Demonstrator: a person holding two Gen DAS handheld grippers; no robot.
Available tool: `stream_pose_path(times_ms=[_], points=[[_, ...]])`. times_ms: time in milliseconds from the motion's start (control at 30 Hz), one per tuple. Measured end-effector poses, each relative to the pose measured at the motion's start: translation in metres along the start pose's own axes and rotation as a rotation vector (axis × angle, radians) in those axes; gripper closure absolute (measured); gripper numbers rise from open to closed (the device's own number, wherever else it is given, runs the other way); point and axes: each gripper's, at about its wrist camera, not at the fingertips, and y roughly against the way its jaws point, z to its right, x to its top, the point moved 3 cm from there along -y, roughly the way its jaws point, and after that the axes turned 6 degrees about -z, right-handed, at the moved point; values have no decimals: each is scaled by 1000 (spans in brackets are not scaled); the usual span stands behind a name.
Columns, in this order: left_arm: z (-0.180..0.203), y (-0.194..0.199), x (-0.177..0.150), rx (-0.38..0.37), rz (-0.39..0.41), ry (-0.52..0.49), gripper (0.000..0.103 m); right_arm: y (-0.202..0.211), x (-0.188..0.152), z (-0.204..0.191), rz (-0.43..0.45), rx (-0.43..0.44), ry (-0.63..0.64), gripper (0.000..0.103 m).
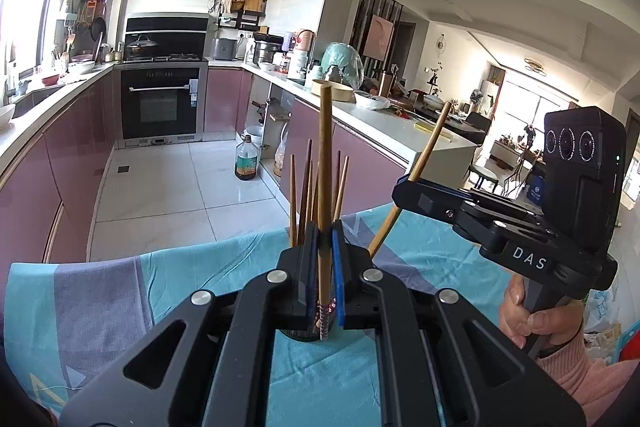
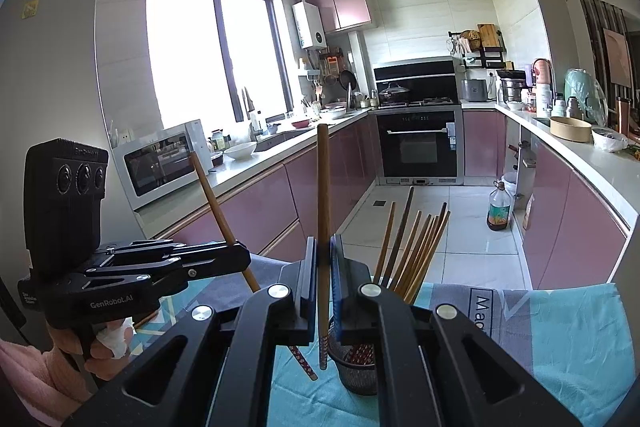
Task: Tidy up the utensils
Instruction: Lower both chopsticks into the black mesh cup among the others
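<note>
Chopsticks in both grippers. Left gripper is clamped on one wooden chopstick, held upright, patterned end hanging just above the dark mesh holder. Right gripper is closed on a second chopstick, also upright, its tip just left of the holder. Holder stands on the teal-and-grey cloth with a bunch of chopsticks already in it, leaning right.

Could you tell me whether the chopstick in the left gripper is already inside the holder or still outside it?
Outside: the left gripper holds its chopstick with the patterned tip beside the mesh holder.
</note>
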Motion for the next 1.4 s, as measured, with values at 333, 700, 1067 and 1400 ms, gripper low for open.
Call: stream_pose_path(times_ms=[333,700,1067,1400], points=[[7,7,9,7,28,-22,96,3,7,1,19,-2,5,98],[9,9,18,11,37,-29,96,2,11,5,25,-3,3,98],[7,8,28,12,35,-29,96,0,16,4,28,-3,5,98],[6,8,33,14,37,-32,96,0,19,4,30,-1,4,98]])
